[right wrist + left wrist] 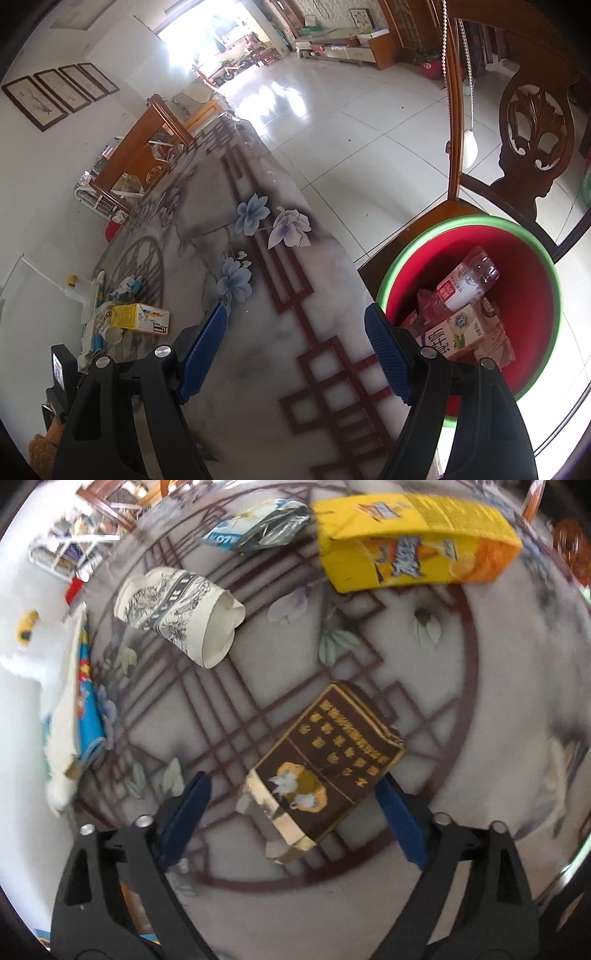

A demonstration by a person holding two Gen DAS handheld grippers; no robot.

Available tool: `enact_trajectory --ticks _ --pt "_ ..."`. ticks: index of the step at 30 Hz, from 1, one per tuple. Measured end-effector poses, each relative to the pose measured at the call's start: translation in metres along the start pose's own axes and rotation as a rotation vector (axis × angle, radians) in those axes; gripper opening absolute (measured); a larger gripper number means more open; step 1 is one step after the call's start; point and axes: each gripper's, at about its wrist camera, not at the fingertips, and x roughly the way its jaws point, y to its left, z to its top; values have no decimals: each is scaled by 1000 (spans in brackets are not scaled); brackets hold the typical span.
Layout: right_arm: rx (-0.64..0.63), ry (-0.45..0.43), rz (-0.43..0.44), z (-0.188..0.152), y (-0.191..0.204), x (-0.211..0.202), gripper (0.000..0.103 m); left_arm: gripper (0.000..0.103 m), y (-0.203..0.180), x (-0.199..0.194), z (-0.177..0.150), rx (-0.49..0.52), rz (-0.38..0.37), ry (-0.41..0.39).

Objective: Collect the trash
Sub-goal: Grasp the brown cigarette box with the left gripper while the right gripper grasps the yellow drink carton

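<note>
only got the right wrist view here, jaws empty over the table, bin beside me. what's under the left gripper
Observer: The left gripper points down at a flattened brown packet lying between its open jaws, not gripped.
Operator: other trash near it
Observer: A crushed paper cup lies on its side further out on the table.
Operator: anything else
Observer: A yellow carton lies beyond the packet, and a crumpled foil wrapper lies beside it.

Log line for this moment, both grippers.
left gripper: open over brown packet | right gripper: open, empty | red bin: holds bottle, carton
</note>
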Motion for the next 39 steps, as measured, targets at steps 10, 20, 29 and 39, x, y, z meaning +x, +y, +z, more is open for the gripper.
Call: enact_trajectory --ticks 10,20,29,39 --pt "-34 26 10 -4 16 7 74 48 6 -20 -35 -291 -218 -125" --pt "-143 61 -46 -19 46 22 74 49 -25 -85 -106 -533 -360 -426" --pt "-402 51 -51 -50 110 33 74 49 -24 -87 -111 -619 -369 -476" --pt "-672 99 -37 -72 189 80 82 49 -6 -82 -112 -685 -456 -490"
